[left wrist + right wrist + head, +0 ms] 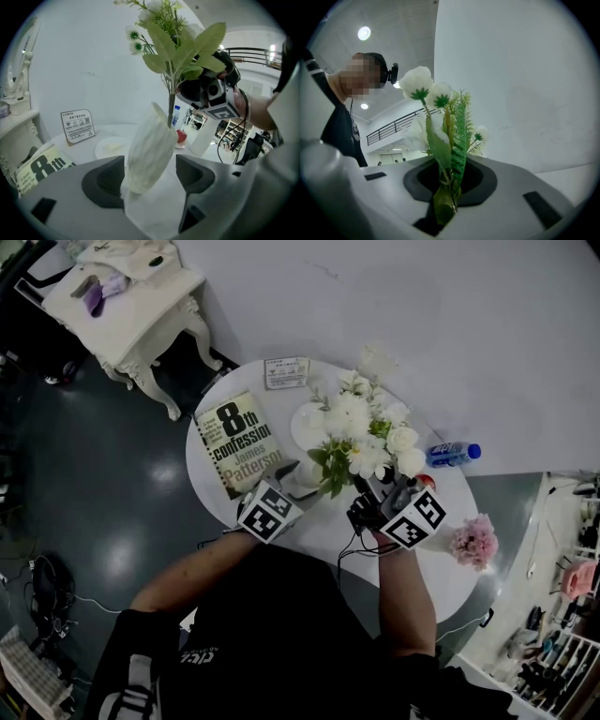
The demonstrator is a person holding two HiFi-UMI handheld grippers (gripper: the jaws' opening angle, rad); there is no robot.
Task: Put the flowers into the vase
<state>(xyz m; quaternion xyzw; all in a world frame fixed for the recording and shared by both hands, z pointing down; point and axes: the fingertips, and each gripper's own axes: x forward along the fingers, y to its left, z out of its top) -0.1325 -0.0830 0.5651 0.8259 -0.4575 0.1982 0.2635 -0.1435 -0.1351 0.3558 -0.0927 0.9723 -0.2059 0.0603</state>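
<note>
My left gripper [298, 478] is shut on a white ribbed vase [150, 154], which leans to the right between its jaws above the round white table [309, 540]. My right gripper [380, 487] is shut on the green stems of a bunch of white flowers [361, 432]. In the left gripper view one stem [171, 105] reaches down to the vase's mouth, with leaves above and the right gripper [197, 86] just behind them. In the right gripper view the flowers [440, 136] stand upright from the shut jaws of the right gripper [447, 197]. In the head view the blooms hide most of the vase.
On the table lie a book [239, 444], a small sign card [286, 372], a white plate [309, 423], a water bottle [455, 454], a pink flower [473, 540] and a red fruit [181, 136]. A white ornate side table [127, 296] stands at the far left.
</note>
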